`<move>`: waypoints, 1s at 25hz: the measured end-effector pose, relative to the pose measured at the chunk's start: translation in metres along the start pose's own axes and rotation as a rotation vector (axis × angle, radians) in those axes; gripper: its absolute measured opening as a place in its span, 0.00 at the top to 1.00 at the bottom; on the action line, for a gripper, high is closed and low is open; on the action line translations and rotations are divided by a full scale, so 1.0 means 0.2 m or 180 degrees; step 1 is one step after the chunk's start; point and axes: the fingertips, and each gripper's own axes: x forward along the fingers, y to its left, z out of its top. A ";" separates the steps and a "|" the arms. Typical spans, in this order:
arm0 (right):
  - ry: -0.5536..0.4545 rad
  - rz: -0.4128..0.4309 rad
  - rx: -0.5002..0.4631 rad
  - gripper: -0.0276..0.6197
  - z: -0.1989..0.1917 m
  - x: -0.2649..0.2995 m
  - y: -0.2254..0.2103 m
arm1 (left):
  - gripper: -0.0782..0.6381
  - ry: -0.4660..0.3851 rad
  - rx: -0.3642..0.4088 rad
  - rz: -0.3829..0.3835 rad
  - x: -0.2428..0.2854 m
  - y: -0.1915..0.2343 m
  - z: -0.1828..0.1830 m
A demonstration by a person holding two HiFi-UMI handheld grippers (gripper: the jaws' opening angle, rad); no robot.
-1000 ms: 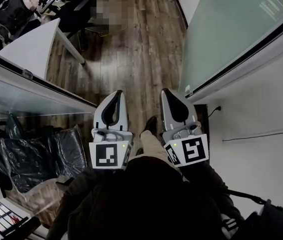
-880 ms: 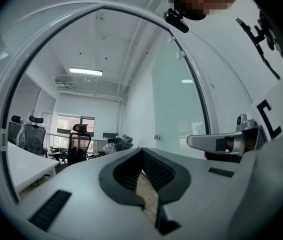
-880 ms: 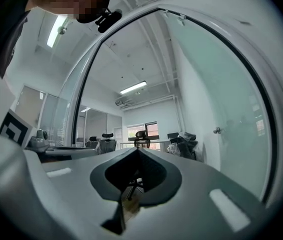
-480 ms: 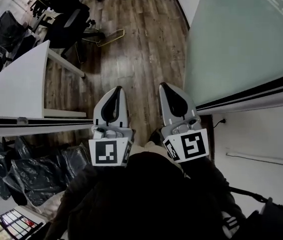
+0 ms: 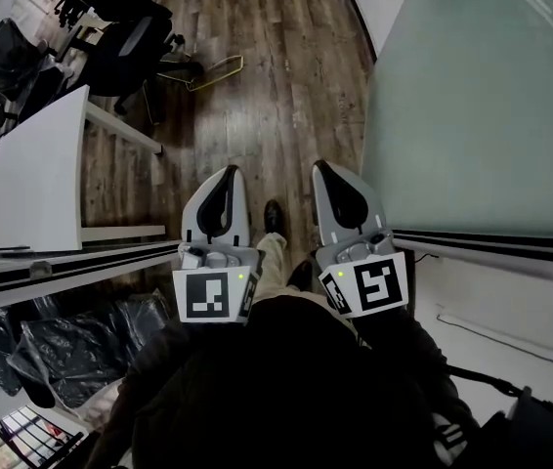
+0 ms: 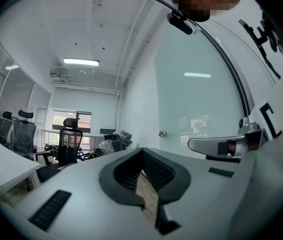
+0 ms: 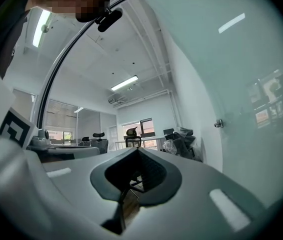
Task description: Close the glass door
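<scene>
A frosted glass panel (image 5: 472, 96) fills the right side of the head view, with a black top rail (image 5: 491, 245); a small metal fitting (image 7: 218, 124) sits on it. Another glass panel with a black rail (image 5: 62, 262) runs along the left. I cannot tell which panel is the door. My left gripper (image 5: 226, 172) and right gripper (image 5: 323, 167) are held side by side over the wooden floor (image 5: 276, 96), between the two panels. Both are shut with nothing between the jaws and touch neither panel. From the left gripper view, the left gripper (image 6: 142, 151) points down the room.
A white desk (image 5: 22, 174) stands at the left, with black office chairs (image 5: 130, 37) beyond it. Chairs wrapped in black plastic (image 5: 52, 340) sit behind the left glass. A yellow frame (image 5: 213, 71) lies on the floor ahead. A white wall (image 5: 511, 311) is at lower right.
The view has moved forward: both black rails slid down the frame and the desk came nearer. A foot stepped out between the grippers, which kept their places, shut.
</scene>
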 end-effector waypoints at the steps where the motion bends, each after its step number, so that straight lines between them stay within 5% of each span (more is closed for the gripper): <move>1: 0.0006 -0.0006 -0.0003 0.95 -0.01 0.05 -0.04 | 0.90 -0.0010 0.0001 -0.0022 0.06 0.01 -0.01; 17: 0.0021 -0.0079 -0.0117 0.95 0.03 1.11 -0.31 | 0.90 -0.0109 -0.0144 -0.0093 1.02 0.60 0.09; 25: 0.0039 -0.0280 -0.0189 0.95 0.09 1.36 -0.51 | 0.90 -0.0079 -0.0200 -0.0269 1.37 0.67 0.11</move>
